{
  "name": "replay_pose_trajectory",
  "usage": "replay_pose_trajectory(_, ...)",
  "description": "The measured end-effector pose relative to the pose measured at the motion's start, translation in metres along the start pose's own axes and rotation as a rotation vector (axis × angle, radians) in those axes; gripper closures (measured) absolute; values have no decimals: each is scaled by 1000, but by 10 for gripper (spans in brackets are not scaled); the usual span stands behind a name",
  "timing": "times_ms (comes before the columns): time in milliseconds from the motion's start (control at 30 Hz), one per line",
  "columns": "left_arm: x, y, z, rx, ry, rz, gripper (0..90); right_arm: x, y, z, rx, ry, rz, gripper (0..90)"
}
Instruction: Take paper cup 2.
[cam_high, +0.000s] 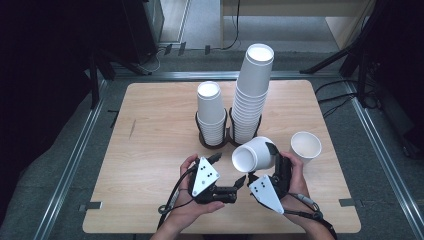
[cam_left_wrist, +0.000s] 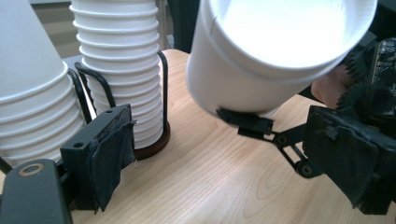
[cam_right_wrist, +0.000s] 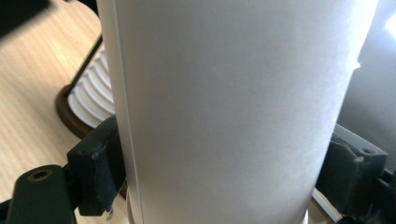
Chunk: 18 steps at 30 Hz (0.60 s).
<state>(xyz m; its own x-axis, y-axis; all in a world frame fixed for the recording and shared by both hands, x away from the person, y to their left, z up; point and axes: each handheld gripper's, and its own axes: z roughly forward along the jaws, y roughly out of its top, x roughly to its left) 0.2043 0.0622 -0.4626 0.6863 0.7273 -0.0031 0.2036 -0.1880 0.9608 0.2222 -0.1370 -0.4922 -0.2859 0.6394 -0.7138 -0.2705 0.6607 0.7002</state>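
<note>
A white paper cup (cam_high: 252, 154) lies tilted in the air above the table, its mouth turned towards the person. My right gripper (cam_high: 261, 162) is shut on it, and in the right gripper view the cup's wall (cam_right_wrist: 224, 93) stands between the two pads (cam_right_wrist: 98, 168). My left gripper (cam_high: 228, 170) is just left of it, open, with nothing between its jaws. In the left gripper view the held cup (cam_left_wrist: 275, 51) hangs above and beyond my left gripper (cam_left_wrist: 229, 158), and one jaw of the right gripper presses on its underside.
Two stacks of white cups stand in black wire holders at the table's middle: a short stack (cam_high: 211, 112) and a tall stack (cam_high: 251, 92). A single upright cup (cam_high: 305, 145) stands to the right of the held cup. The wooden table (cam_high: 150, 130) has dark floor around it.
</note>
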Motion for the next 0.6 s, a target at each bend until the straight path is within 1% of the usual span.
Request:
replay_pose_trajectory(67, -1, 0, 0, -1, -4, 8, 95, 2, 0, 0, -8, 16, -17, 145)
replay_pose_trajectory(100, -2, 0, 0, -1, -4, 12, 97, 5, 0, -1, -11, 31, -35, 145)
replay_pose_trajectory(167, -4, 0, 0, 0, -8, 25, 97, 6, 0, -1, -12, 37, -44, 145)
replay_pose_trajectory(233, -5, 0, 0, 1, -5, 36, 101, 8, 0, -1, -16, 55, -52, 145)
replay_pose_trajectory(300, -6, -1, 1, 4, -3, 38, 125, 12, 0, -1, -15, 75, -72, 145)
replay_pose_trajectory(367, -6, -1, 2, 9, -3, 43, 126, 13, 0, -1, -15, 81, -74, 145)
replay_pose_trajectory(433, -7, -2, 2, 13, -4, 57, 128, 15, 0, -1, -19, 101, -85, 145)
replay_pose_trajectory(567, -7, -2, 2, 16, -10, 59, 129, 17, 0, -2, -22, 119, -90, 145)
replay_pose_trajectory(600, -7, -2, 2, 16, -11, 61, 130, 17, 0, -2, -27, 128, -99, 145)
